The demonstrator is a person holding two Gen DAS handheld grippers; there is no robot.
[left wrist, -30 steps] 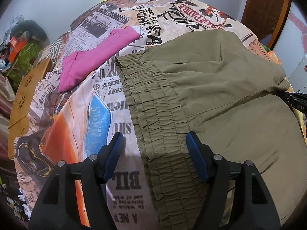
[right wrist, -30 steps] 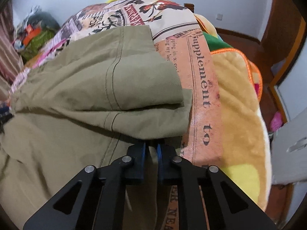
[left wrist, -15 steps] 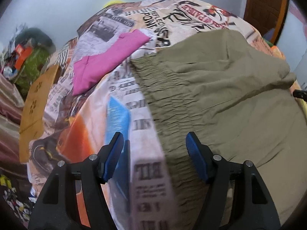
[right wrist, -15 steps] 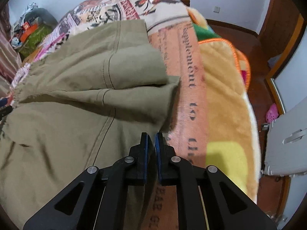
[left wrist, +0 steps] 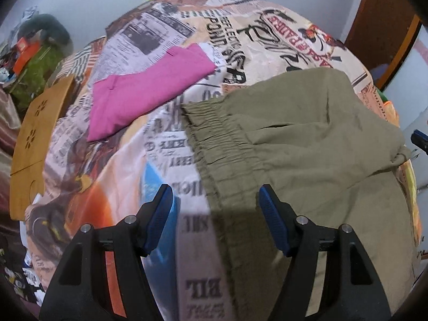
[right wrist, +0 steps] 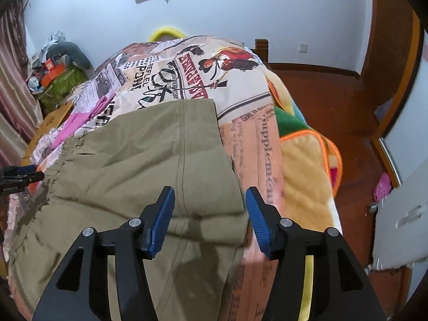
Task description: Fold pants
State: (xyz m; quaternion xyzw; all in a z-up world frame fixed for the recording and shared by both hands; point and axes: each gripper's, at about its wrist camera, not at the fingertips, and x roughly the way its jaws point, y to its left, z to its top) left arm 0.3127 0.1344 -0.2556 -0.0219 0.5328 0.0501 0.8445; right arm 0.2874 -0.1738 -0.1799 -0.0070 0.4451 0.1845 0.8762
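Olive-green pants (left wrist: pixel 307 144) lie folded on a bed with a newspaper-print cover (left wrist: pixel 256 34). Their elastic waistband (left wrist: pixel 214 136) faces left in the left wrist view. The pants also show in the right wrist view (right wrist: pixel 149 165), with the folded leg edge at the right. My left gripper (left wrist: pixel 215 203) is open and empty, above the waistband's near end. My right gripper (right wrist: pixel 210 203) is open and empty, above the right edge of the folded pants. The right gripper's tip (left wrist: pixel 420 137) shows at the far right of the left wrist view.
A folded pink garment (left wrist: pixel 144 93) lies on the cover left of the pants. A wooden board (left wrist: pixel 34 139) stands at the bed's left side. A yellow and orange blanket (right wrist: pixel 307 165) hangs at the right edge. A wooden door (right wrist: pixel 388 53) is at the right.
My right gripper has opened, let go of the pants edge and lifted back. My left gripper has drawn back and left, staying open.
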